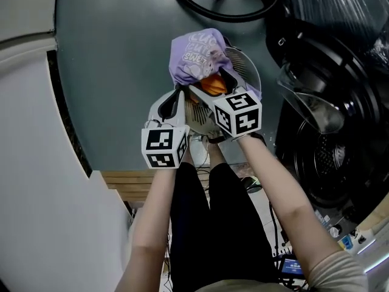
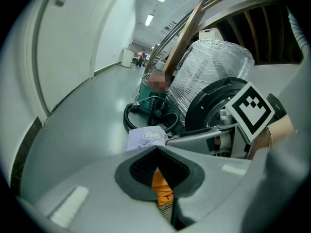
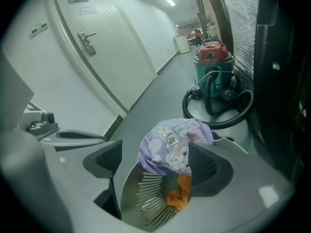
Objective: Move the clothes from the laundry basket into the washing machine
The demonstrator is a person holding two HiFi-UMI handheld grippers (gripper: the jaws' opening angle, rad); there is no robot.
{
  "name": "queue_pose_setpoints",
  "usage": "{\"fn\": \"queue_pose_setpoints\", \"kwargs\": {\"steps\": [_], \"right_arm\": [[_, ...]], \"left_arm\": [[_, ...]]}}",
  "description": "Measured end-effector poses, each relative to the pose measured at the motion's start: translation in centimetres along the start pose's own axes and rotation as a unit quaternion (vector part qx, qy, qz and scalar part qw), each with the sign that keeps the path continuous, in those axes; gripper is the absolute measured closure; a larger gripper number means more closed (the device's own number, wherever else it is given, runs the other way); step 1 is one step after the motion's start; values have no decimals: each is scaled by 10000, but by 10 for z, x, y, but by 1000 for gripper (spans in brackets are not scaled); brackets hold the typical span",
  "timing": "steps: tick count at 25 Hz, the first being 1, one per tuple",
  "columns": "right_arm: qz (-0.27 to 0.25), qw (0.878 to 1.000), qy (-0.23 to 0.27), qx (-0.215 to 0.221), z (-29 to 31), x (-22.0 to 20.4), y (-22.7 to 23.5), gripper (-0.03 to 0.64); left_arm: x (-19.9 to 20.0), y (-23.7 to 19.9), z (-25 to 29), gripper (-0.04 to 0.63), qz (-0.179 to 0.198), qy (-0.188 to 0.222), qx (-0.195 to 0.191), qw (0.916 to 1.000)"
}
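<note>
A pale slatted laundry basket (image 1: 197,119) is held up between both grippers over the grey floor. A purple printed garment (image 1: 197,50) and an orange one (image 1: 213,83) lie in it. My left gripper (image 1: 178,96) is at the basket's left rim, jaws closed on it; in the left gripper view the orange cloth (image 2: 161,186) shows through the pads' hollow. My right gripper (image 3: 155,154) is open, its jaws either side of the basket (image 3: 143,198), with the right pad against the purple garment (image 3: 175,144). The washing machine (image 1: 328,163) stands at the right, door (image 1: 310,105) open.
A black vacuum hose (image 1: 219,5) coils on the floor beyond the basket, running to a green and red vacuum (image 3: 214,72). A white door (image 3: 97,47) and wall (image 1: 24,132) run along the left. A wooden pallet (image 1: 127,184) and cables lie by the person's legs.
</note>
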State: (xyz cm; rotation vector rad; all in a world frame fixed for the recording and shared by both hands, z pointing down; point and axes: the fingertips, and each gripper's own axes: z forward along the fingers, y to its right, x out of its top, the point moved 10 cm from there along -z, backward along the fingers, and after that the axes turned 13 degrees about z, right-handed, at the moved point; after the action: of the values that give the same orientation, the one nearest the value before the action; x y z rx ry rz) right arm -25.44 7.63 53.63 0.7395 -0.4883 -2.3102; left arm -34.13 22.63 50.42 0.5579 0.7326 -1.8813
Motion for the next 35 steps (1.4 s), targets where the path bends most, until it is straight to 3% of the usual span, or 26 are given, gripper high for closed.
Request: {"fn": "queue_pose_setpoints", "kwargs": {"steps": [10, 17, 22, 27, 35], "right_arm": [[280, 9993, -142, -213, 67, -3, 38, 123], [150, 9996, 21, -248, 83, -1, 53, 296], [29, 9994, 49, -339, 76, -3, 46, 503], [223, 9987, 133, -439, 65, -6, 38, 518], [432, 9975, 492, -249, 9, -14, 16, 523]], "left_arm": [[-17, -20, 39, 595, 7, 87, -14, 10000], [-27, -26, 50, 595, 56, 69, -85, 9999], [-34, -23, 49, 595, -91, 14, -95, 9999], [-37, -16, 41, 595, -219, -23, -115, 9997], [-22, -7, 25, 595, 153, -77, -331, 9993]]}}
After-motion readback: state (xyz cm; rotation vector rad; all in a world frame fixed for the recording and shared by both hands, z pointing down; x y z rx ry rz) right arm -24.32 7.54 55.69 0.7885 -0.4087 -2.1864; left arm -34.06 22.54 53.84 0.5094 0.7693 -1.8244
